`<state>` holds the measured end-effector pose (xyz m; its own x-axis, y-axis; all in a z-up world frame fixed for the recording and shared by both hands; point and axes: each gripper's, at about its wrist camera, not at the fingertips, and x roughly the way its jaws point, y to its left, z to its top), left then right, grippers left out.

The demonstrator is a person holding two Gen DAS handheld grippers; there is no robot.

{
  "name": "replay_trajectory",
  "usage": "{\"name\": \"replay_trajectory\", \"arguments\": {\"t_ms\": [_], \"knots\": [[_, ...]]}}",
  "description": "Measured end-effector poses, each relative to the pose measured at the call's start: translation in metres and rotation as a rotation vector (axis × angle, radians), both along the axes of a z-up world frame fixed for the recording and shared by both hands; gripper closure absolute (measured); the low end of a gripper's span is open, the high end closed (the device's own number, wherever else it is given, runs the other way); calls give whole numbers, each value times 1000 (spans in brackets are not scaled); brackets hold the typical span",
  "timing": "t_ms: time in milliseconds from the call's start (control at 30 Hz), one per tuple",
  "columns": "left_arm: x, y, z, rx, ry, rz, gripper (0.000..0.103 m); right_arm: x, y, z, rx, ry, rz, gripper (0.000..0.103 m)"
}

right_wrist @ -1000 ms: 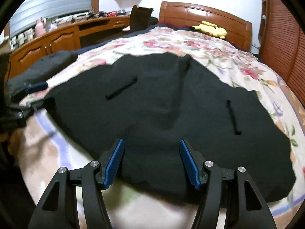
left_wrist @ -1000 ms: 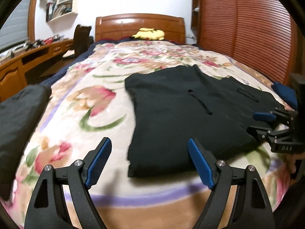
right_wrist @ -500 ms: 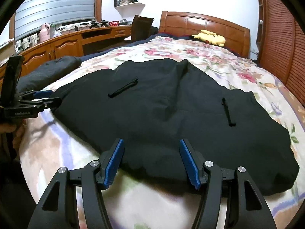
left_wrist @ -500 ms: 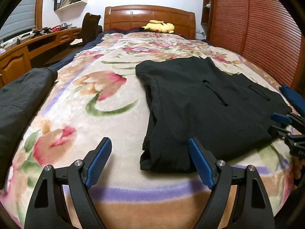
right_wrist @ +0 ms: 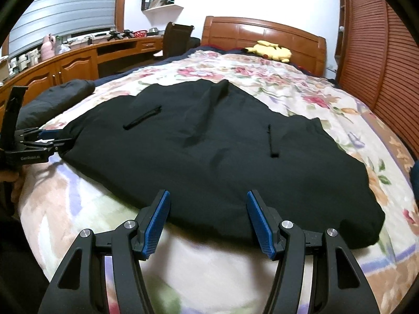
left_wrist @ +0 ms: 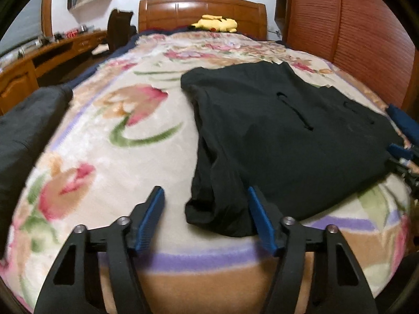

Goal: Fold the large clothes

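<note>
A black garment (left_wrist: 282, 130) lies spread flat on the floral blanket (left_wrist: 110, 136), with two slit pockets facing up. My left gripper (left_wrist: 204, 192) hovers low over its near left corner. The jaws are closing, the corner lies between them, and the pads do not press on it. The right wrist view shows this gripper (right_wrist: 61, 139) at the garment's (right_wrist: 209, 151) left edge. My right gripper (right_wrist: 208, 195) stands open over the garment's near hem, with cloth below the gap. Its tips (left_wrist: 396, 157) show at the garment's right edge in the left wrist view.
A dark grey cushion (left_wrist: 23, 130) lies on the bed's left side. A yellow plush toy (right_wrist: 269, 49) rests by the wooden headboard (right_wrist: 262, 34). A wooden desk (right_wrist: 65, 65) and a chair stand to the left. Slatted wooden doors (left_wrist: 353, 39) run along the right.
The left gripper's jaws have narrowed, and the garment's near left corner now sits between them. The right gripper drew back slightly, bringing the left gripper into its view.
</note>
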<state>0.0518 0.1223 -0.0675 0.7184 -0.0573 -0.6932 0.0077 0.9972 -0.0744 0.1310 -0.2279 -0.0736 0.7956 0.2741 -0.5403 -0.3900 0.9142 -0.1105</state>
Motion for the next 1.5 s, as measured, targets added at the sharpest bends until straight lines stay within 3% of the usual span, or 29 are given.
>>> {"name": "replay_trajectory", "arguments": {"t_ms": [133, 267, 367, 633, 733, 1000, 1267, 1500], "knots": [[2, -2, -1, -59, 34, -1, 55, -2, -3, 7, -7, 13, -21, 40], [3, -12, 8, -26, 59, -22, 77, 0, -11, 12, 7, 35, -34, 40], [2, -20, 24, 16, 45, -31, 86, -2, -15, 17, 7, 31, -43, 40], [-8, -62, 92, 124, -126, -45, 91, -12, -42, 21, 19, 38, -58, 40], [-10, -89, 116, 165, -188, -80, 92, -18, -56, 21, 17, 38, -73, 40], [4, -174, 163, 230, -261, -221, 93, -36, -95, 32, 60, 26, -119, 40], [15, -247, 177, 266, -271, -332, 93, -52, -115, 48, 108, 0, -146, 40], [14, -277, 157, 271, -226, -400, 93, -58, -124, 51, 125, 13, -185, 40]]}}
